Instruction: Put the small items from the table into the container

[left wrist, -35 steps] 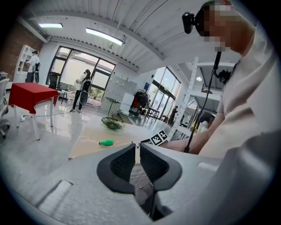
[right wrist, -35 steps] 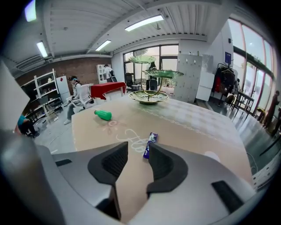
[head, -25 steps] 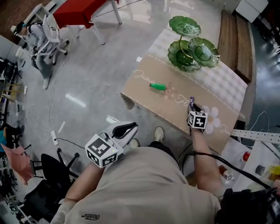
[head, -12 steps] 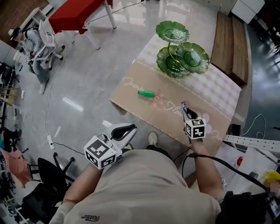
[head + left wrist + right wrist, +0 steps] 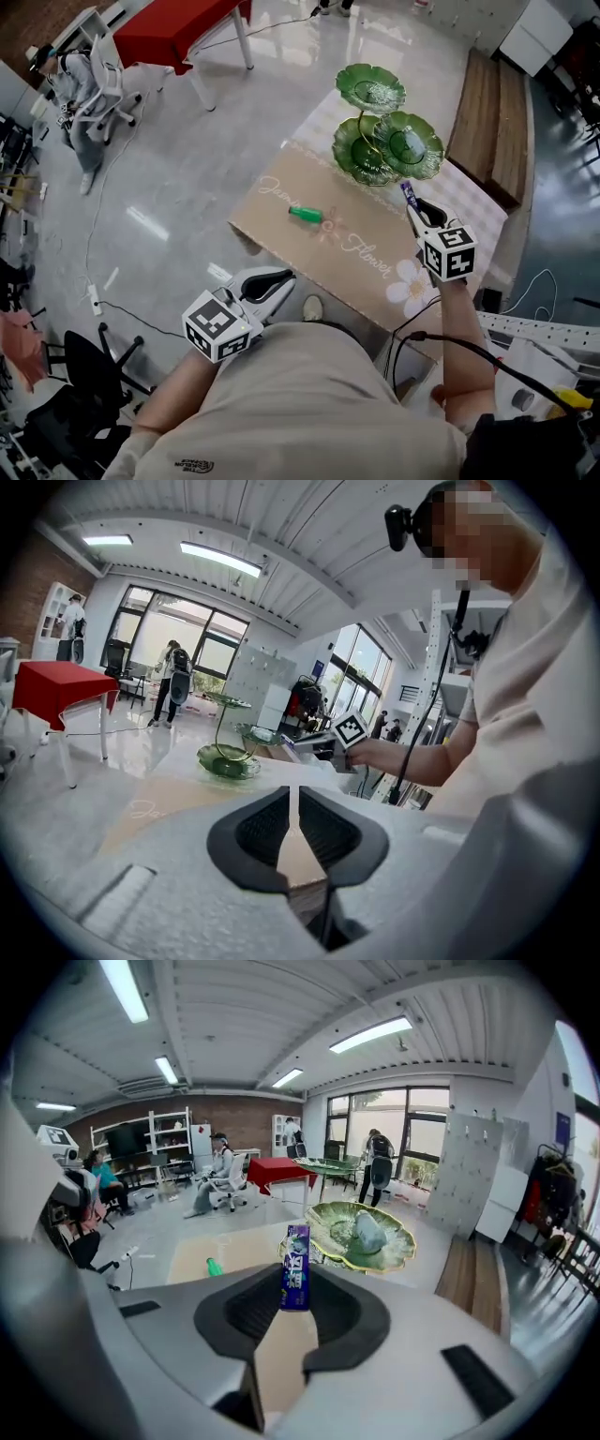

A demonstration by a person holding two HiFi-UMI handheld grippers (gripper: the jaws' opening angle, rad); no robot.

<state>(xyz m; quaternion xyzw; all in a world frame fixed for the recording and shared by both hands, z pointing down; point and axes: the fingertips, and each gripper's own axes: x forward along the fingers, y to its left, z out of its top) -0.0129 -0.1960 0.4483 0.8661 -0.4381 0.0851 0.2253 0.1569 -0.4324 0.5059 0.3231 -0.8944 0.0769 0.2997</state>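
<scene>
My right gripper point(image 5: 415, 208) is raised above the table's right part, close to the green tiered leaf dish point(image 5: 379, 129). It is shut on a slim purple pack point(image 5: 407, 193), which stands upright between the pads point(image 5: 296, 1281). In the right gripper view the nearest leaf plate point(image 5: 394, 1251) lies just beyond the pack and holds a pale wrapped item point(image 5: 367, 1231). A small green item point(image 5: 305, 214) lies on the beige flower-printed table runner point(image 5: 361, 267). My left gripper point(image 5: 277, 279) hovers off the table by my body, shut and empty point(image 5: 293, 803).
A wooden bench point(image 5: 483, 122) runs along the far right of the table. A red table point(image 5: 178, 28) and an office chair point(image 5: 94, 84) stand on the glossy floor at the upper left. Cables trail on the floor at the left.
My right gripper has lifted off the table with the purple pack and moved up toward the green dish. The left gripper has shifted only a little.
</scene>
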